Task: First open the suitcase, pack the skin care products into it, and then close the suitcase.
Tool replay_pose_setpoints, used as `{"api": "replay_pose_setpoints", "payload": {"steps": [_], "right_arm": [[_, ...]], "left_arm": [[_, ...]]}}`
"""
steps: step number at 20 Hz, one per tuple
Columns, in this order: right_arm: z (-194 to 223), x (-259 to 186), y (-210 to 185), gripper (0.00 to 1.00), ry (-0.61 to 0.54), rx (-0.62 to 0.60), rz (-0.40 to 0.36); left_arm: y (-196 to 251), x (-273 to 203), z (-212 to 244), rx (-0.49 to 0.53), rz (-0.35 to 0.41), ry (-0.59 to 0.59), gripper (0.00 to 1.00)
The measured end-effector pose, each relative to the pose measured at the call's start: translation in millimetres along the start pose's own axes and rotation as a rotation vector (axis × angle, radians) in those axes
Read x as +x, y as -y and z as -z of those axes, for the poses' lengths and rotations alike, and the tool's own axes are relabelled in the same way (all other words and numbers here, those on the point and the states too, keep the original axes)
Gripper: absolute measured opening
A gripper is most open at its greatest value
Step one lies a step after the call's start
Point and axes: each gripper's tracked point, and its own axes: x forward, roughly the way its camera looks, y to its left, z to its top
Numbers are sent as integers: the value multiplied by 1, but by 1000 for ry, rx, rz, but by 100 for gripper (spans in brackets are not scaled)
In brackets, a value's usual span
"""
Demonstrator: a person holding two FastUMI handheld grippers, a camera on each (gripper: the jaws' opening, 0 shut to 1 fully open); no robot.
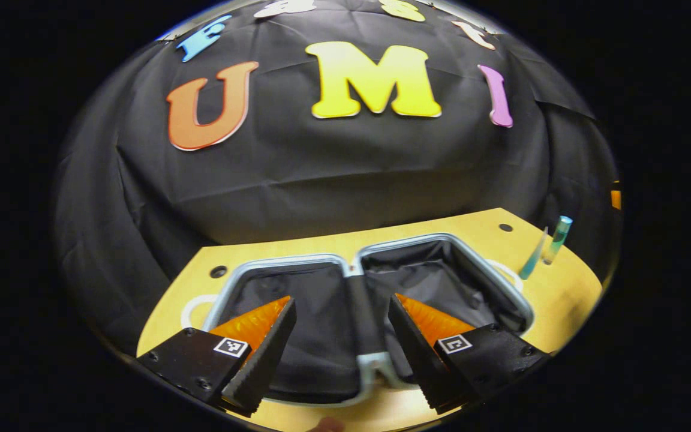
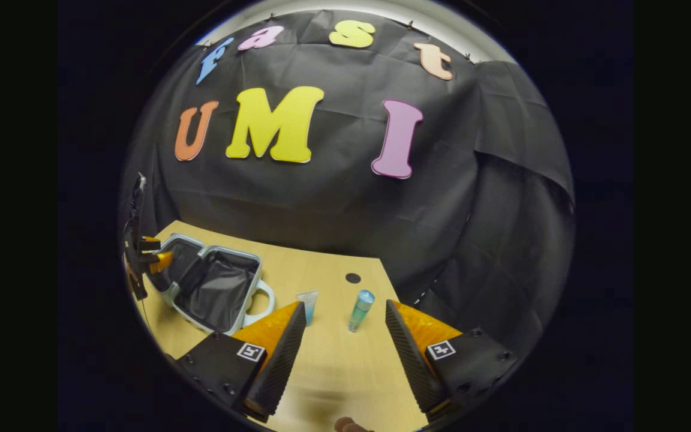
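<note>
The small suitcase (image 1: 345, 264) lies open flat on the wooden table (image 1: 561, 288), both dark-lined halves empty. My left gripper (image 1: 342, 327) hovers open just above its middle hinge. In the right gripper view the same suitcase (image 2: 213, 288) sits at the left, with the left gripper (image 2: 147, 255) over its far half. A blue-green bottle (image 2: 360, 310) stands upright on the table, and a tube (image 2: 308, 305) stands to its left. My right gripper (image 2: 345, 336) is open, a little short of both, with nothing between its fingers. The bottle (image 1: 557, 239) and tube (image 1: 532, 255) show at the right of the left gripper view.
White handles (image 1: 192, 309) stick out at the suitcase's sides. The table (image 2: 333, 372) has small dark holes (image 2: 352, 278) near its far edge. The black cloth wall hangs close behind the table.
</note>
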Motion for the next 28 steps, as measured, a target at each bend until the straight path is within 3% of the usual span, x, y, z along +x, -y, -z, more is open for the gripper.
{"api": "replay_pose_setpoints", "payload": {"steps": [7, 13, 19, 25, 26, 27, 28], "right_arm": [[26, 22, 55, 79, -42, 10, -12], [51, 39, 97, 80, -79, -6, -34], [79, 63, 128, 80, -141, 16, -44], [105, 93, 145, 79, -194, 13, -51], [109, 98, 144, 79, -200, 9, -59], [110, 103, 141, 79, -202, 2, -67], [111, 106, 140, 79, -204, -4, -76]], "left_arm": [[178, 7, -7, -2, 242, -25, 98], [280, 30, 4, 10, 341, -75, 99], [341, 81, 29, -7, 356, -153, 98], [347, 137, 46, -51, 269, -186, 95], [348, 141, 48, -60, 261, -190, 99], [349, 145, 48, -62, 260, -192, 86], [350, 148, 45, -58, 261, -182, 84]]}}
